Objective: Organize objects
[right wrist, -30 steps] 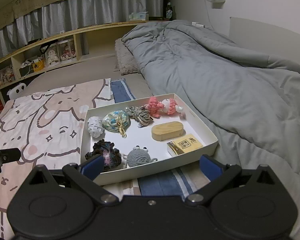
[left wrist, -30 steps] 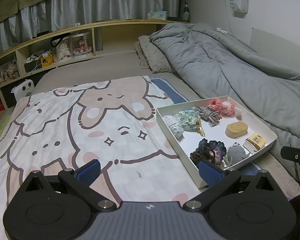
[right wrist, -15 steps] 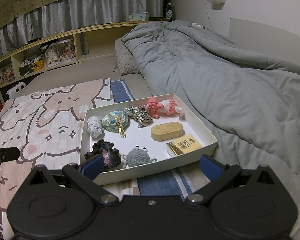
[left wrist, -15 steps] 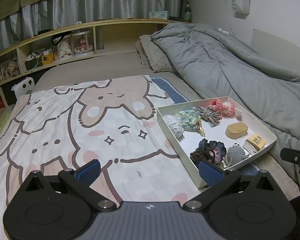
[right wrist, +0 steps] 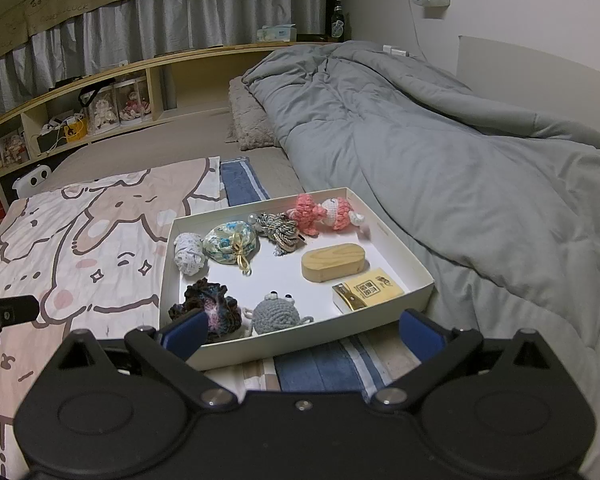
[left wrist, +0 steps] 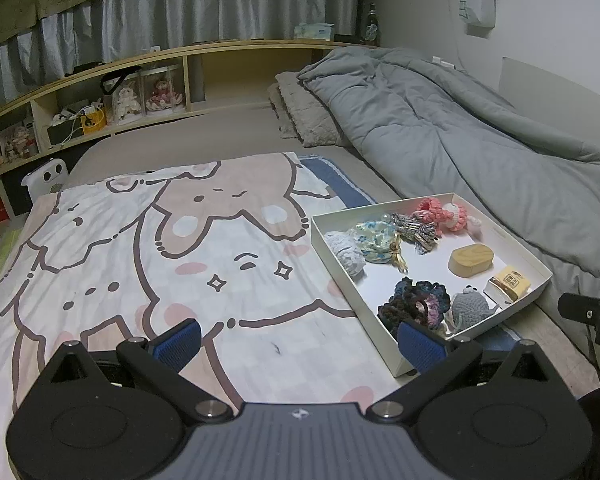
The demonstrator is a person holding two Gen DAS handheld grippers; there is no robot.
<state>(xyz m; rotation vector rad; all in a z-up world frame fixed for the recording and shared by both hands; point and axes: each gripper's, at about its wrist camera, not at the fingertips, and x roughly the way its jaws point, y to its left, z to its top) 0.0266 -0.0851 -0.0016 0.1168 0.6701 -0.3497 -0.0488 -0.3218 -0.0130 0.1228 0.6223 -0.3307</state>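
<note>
1. The shallow white cardboard box [right wrist: 420, 276] sits on the bed, partly on the blue-striped towel [right wrist: 320, 368], between the cartoon-animal-print blanket [left wrist: 140, 248] and the rumpled grey duvet [right wrist: 460, 168]. It holds all the small things: a grey crocheted frog [right wrist: 274, 312], a dark ruffled crochet piece [right wrist: 206, 306], an oval wooden case [right wrist: 334, 262], a small yellow packet [right wrist: 370, 290], a floral drawstring pouch [right wrist: 230, 242] and pink crochet toys [right wrist: 320, 212].
2. The right gripper [right wrist: 302, 330] is spread wide and carries nothing. The box lies straight ahead of it, near edge just beyond the fingertips.
3. The left gripper [left wrist: 298, 338] is likewise spread and empty, aimed at bare blanket, with the box off to its right.
4. So the right hand is better placed. The frog looks nearest, though fisheye distortion makes that uncertain.
5. The wooden case lies crosswise to the right gripper.
</note>
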